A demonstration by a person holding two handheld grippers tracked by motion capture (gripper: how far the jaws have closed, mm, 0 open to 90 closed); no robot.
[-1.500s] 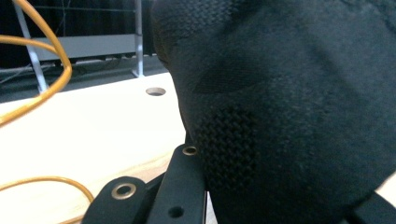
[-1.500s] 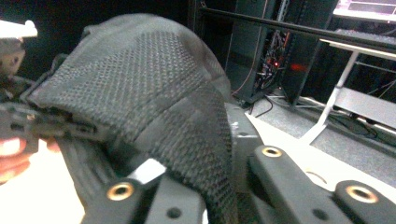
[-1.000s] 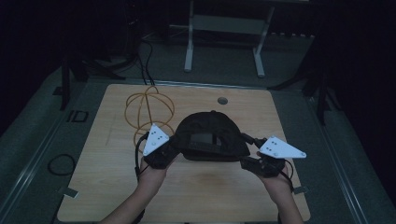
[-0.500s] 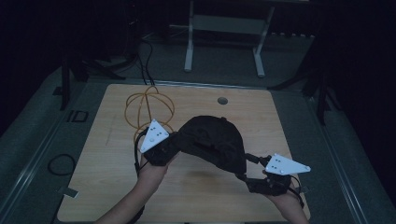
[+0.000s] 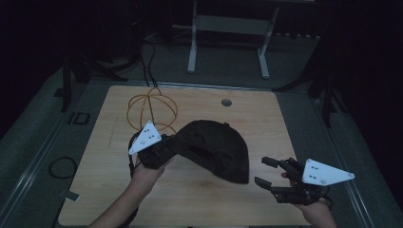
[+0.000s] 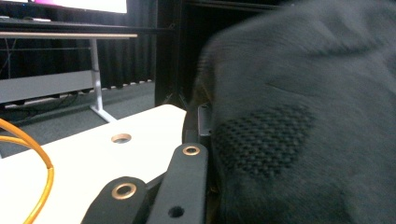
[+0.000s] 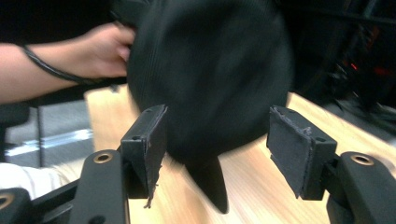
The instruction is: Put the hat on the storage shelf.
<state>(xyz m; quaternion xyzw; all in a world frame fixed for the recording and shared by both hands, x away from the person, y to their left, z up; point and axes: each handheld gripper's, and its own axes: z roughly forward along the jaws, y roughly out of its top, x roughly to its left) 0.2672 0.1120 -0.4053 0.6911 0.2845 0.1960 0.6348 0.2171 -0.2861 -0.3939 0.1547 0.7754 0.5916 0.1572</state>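
Left hand-held gripper clamped on edge of black fabric cap, holding it tilted above wooden tabletop. Right hand-held gripper empty, just beside cap, jaws apart, just closing slightly. No legible writing.

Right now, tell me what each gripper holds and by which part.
The left gripper is shut on the black fabric cap at its left edge. The right gripper is open, apart from it, holding nothing.

On the wooden table there was 1 black cap, 1 coiled orange cable behind it, and 2 grippers flanking it.
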